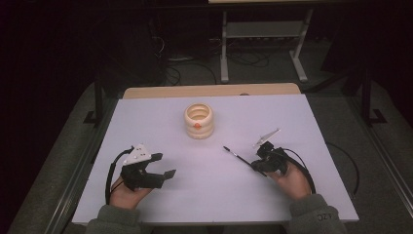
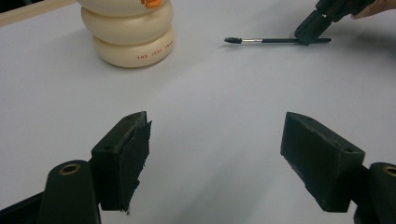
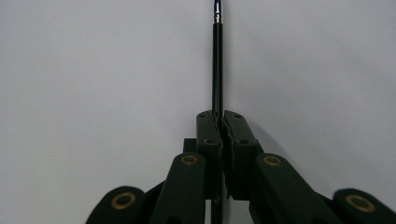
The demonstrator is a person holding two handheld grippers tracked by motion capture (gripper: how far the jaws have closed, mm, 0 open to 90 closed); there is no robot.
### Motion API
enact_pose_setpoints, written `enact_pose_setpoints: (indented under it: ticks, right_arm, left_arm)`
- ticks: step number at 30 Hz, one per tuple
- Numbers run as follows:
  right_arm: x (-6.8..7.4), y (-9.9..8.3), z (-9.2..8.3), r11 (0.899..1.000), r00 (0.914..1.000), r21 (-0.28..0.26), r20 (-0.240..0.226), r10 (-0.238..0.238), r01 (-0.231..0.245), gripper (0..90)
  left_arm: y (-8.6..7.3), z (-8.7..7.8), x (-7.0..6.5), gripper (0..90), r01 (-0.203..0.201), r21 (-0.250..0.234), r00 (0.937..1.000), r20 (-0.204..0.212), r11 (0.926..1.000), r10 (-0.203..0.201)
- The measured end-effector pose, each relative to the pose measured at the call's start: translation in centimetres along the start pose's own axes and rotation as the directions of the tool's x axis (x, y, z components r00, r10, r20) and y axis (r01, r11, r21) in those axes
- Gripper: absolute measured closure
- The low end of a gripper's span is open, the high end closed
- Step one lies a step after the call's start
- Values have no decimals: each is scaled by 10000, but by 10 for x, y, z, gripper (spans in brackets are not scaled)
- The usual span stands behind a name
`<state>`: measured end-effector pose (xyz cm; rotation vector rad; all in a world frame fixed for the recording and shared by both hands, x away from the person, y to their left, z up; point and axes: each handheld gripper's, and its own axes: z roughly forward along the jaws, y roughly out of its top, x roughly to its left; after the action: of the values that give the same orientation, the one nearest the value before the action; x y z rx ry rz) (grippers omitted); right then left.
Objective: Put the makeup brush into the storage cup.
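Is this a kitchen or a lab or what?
Probably a lab or test room: a bare white table, cables on the floor, a metal stand, and hand-held grippers, the right gripper clamping a small brush.

A flat white rectangular table (image 1: 146, 204) fills the middle of the high view, with a strip of pale wood (image 1: 209, 90) along its far edge. Around it lies grey carpeted floor (image 1: 336, 112). Beyond the table stands a light grey metal frame with two legs and a low shelf (image 1: 263, 30), and black cables (image 1: 195, 63) lie tangled on the floor near it. The back of the room is very dark. Dark metal rails (image 1: 384, 161) run along both sides of the table.
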<state>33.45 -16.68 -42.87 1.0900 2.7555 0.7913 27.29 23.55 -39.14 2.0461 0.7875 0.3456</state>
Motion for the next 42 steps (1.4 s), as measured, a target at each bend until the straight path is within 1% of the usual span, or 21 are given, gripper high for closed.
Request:
enact_pose_setpoints:
  ticks: [12,13,15,20,21,22,23,24,26,27,31,32,33,34,35,36,38,39,40,41,42]
  right_arm:
    - [-1,-1,-7,9986,9997,-484,-165,202,-210,851]
    - [-1,-2,-9,9975,9997,-688,-230,112,-127,851]
    - [0,-2,-11,9971,9996,-749,-254,129,-147,851]
    - [6,-4,-21,9910,9995,-1323,-268,148,-182,851]
    - [7,-5,-24,9873,9993,-1579,-344,113,-166,850]
    - [9,-6,-29,9799,9989,-1987,-446,113,-199,850]
    - [9,-6,-29,9799,9989,-1987,-446,113,-199,850]
    - [10,-7,-32,9747,9986,-2232,-526,35,-151,850]
    - [15,-8,-38,9577,9977,-2878,-662,-154,-43,850]
    - [15,-8,-38,9577,9977,-2878,-662,-154,-43,850]
    - [21,-9,-44,9362,9951,-3507,-815,-556,236,850]
    - [24,-10,-47,9232,9921,-3833,-1026,-726,279,850]
    - [26,-10,-47,9167,9904,-3984,-1108,-824,317,850]
    - [27,-9,-47,9137,9884,-4053,-1237,-881,307,850]
    - [29,-9,-46,9111,9865,-4109,-1335,-945,316,850]
    - [29,-9,-46,9111,9865,-4109,-1335,-945,316,850]
    - [37,-8,-43,9065,9801,-4202,-1586,-1192,423,850]
    - [37,-8,-43,9065,9801,-4202,-1586,-1192,423,850]
    - [43,-7,-42,9033,9760,-4262,-1714,-1344,495,850]
    - [43,-7,-42,9033,9760,-4262,-1714,-1344,495,850]
    - [48,-6,-40,9000,9715,-4327,-1862,-1467,529,850]
  left_arm:
    - [0,1,-1,238,21,-3,10000,91,10000,-21]
    - [0,1,-1,238,22,13,9999,100,10000,-22]
    - [1,1,-2,239,18,-14,9999,138,10000,-17]
    - [1,1,-2,248,106,-47,9994,320,9999,-105]
    - [2,1,-2,252,131,-87,9993,350,9999,-128]
    - [2,1,-2,254,191,-148,9988,464,9997,-184]
    - [2,1,-2,258,191,-148,9988,464,9997,-184]
    - [3,2,-3,258,228,-194,9984,531,9996,-217]
    - [5,3,-5,267,240,-333,9971,728,9992,-216]
    - [5,3,-5,277,240,-333,9971,728,9992,-216]
    - [8,4,-8,292,317,-449,9937,1089,9985,-267]
    - [10,7,-10,307,334,-499,9910,1315,9982,-266]
    - [10,7,-10,314,334,-499,9910,1315,9982,-266]
    - [10,8,-12,323,344,-486,9894,1425,9982,-272]
    - [12,12,-15,329,343,-413,9858,1655,9986,-270]
    - [12,12,-15,338,343,-413,9858,1655,9986,-270]
    - [14,16,-19,366,340,-453,9812,1916,9984,-247]
    - [15,18,-21,366,359,-404,9784,2049,9985,-269]
    - [18,23,-24,386,377,-377,9721,2331,9986,-279]
    - [18,23,-24,399,377,-377,9721,2331,9986,-279]
    - [19,25,-26,410,362,-387,9693,2447,9986,-257]
